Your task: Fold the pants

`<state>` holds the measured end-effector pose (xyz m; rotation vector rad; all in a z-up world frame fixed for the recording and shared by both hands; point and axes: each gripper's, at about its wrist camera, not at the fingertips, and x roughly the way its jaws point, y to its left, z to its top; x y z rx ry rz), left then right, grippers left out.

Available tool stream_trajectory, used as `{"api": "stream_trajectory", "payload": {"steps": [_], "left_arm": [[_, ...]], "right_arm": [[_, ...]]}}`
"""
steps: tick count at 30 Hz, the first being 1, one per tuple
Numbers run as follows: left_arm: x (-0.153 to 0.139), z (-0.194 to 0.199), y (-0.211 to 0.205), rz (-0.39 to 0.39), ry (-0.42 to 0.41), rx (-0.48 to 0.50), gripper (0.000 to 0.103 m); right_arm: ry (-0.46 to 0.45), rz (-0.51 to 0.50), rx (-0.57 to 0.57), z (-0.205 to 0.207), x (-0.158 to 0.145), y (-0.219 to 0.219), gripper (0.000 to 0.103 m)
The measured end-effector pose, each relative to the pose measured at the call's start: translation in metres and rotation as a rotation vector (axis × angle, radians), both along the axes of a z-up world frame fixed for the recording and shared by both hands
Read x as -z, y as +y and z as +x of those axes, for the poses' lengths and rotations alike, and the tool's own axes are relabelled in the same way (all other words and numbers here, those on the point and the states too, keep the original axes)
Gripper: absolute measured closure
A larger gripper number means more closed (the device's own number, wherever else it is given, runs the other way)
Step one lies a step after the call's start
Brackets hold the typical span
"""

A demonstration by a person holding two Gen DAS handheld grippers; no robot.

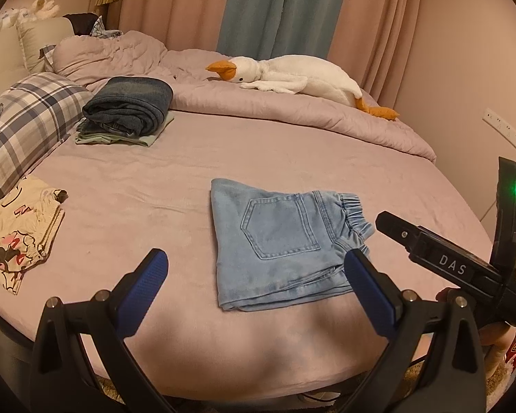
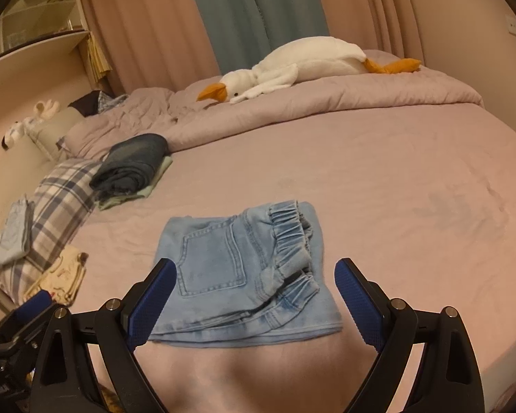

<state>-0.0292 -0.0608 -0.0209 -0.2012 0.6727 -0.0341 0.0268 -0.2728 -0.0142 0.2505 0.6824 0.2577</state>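
Light-blue denim pants [image 2: 244, 275] lie folded into a compact, near-square bundle on the pink bedsheet [image 2: 412, 206], near its front edge; back pocket up, gathered elastic cuffs toward 3 o'clock. Fold looks finished. Next move, likely: pinch the bundle's edges and carry it to the stack of folded dark jeans [image 1: 129, 108] at 10 o'clock. Left gripper [image 1: 254, 290] wide, empty. Right gripper [image 2: 254, 304] wide, empty. Soft white plush goose [image 1: 292, 75] at 12.

Folded pants [image 1: 278, 241] on bed [image 1: 154, 179], clothes stack [image 1: 127, 110] behind-left.
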Motion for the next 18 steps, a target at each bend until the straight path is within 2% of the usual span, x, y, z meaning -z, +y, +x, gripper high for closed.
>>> {"api": "stream_trajectory", "payload": {"steps": [18], "left_arm": [[-0.0015, -0.0011, 0.0037, 0.019, -0.008, -0.013, 0.001]], "right_arm": [[0.011, -0.011, 0.013, -0.0004, 0.0016, 0.0015, 0.01]]}}
